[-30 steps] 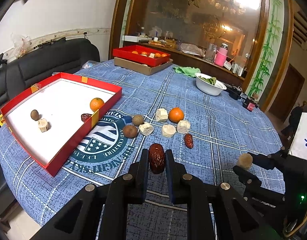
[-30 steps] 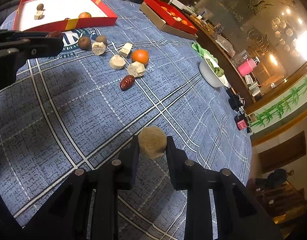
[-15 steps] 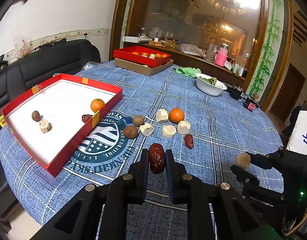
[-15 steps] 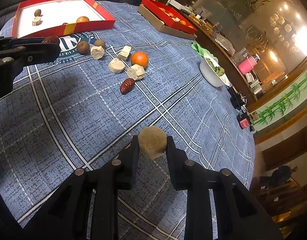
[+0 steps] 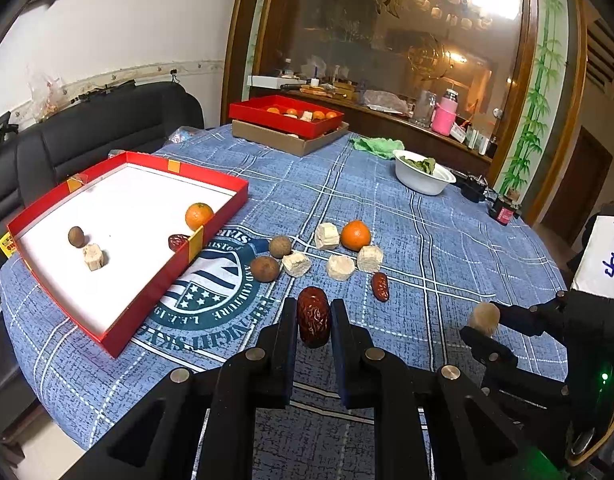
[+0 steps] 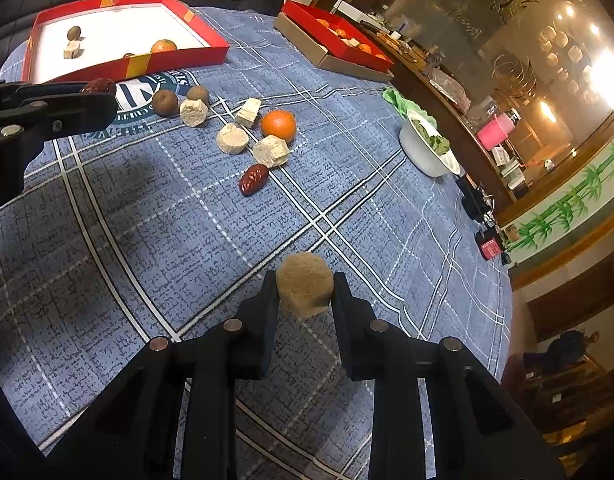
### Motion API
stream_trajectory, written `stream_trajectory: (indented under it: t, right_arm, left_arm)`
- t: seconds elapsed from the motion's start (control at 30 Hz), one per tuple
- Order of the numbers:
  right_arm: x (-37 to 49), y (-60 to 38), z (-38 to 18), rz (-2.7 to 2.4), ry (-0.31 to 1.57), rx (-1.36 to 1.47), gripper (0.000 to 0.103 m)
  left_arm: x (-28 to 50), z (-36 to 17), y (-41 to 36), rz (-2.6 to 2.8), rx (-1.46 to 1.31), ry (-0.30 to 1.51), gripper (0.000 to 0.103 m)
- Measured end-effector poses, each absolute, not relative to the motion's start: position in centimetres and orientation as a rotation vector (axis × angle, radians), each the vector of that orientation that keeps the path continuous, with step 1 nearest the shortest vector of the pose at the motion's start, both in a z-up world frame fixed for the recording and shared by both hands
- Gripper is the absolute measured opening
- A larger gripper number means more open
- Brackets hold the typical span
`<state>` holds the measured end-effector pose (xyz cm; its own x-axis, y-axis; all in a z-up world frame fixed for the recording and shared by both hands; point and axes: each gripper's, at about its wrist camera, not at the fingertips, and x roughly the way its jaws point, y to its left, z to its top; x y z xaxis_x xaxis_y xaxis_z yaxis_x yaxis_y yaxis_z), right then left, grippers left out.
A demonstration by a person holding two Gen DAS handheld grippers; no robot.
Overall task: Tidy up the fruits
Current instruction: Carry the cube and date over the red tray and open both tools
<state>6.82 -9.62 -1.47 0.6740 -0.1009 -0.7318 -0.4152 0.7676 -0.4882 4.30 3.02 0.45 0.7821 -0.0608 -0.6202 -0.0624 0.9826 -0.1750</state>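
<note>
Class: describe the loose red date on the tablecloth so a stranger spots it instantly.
Find the blue plaid tablecloth and its cluster of pale chunks beside an orange. At the cluster's near edge lies the loose date: dark red, wrinkled, oblong, unlike its blocky beige neighbours.

The right gripper (image 6: 305, 286), clamped on its tan chunk (image 6: 305, 283), has swung toward 10 o'clock over the surface (image 6: 107, 220): the loose orange (image 6: 279, 125) and lone date (image 6: 254, 179) now sit lower in its view, and the red tray (image 6: 127, 66) shows more fully. In the left view the chunk (image 5: 484, 317) has drifted toward 9 o'clock, nearer the left gripper (image 5: 314, 320) and its date (image 5: 314, 317).
</note>
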Motion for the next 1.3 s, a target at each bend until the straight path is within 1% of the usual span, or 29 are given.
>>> stream_trajectory:
  t: [0.17,0.4,0.63,1.0,1.3]
  right_arm:
    - [7.3,-9.1,-0.7,0.211,0.806,-0.659,0.025]
    - [9.1,-6.9,1.4,0.340,0.779,-0.475,0.025]
    - [11.5,-2.3,2.8,0.512,0.756,-0.307,0.025]
    - [16.8,5.7,1.7,0.676,0.782,-0.186,0.025]
    - [19.9,9.5,0.5,0.715,0.811,-0.187,0.025]
  left_arm:
    - [4.4,1.3,4.7,0.043,-0.198,0.650,0.015]
    - [5.8,2.9,11.2,0.218,-0.230,0.624,0.015]
    - [8.4,2.5,17.4,0.389,-0.244,0.671,0.015]
    - [12.3,1.0,22.4,0.515,-0.255,0.740,0.015]
    - [14.7,0.5,24.1,0.556,-0.255,0.763,0.015]
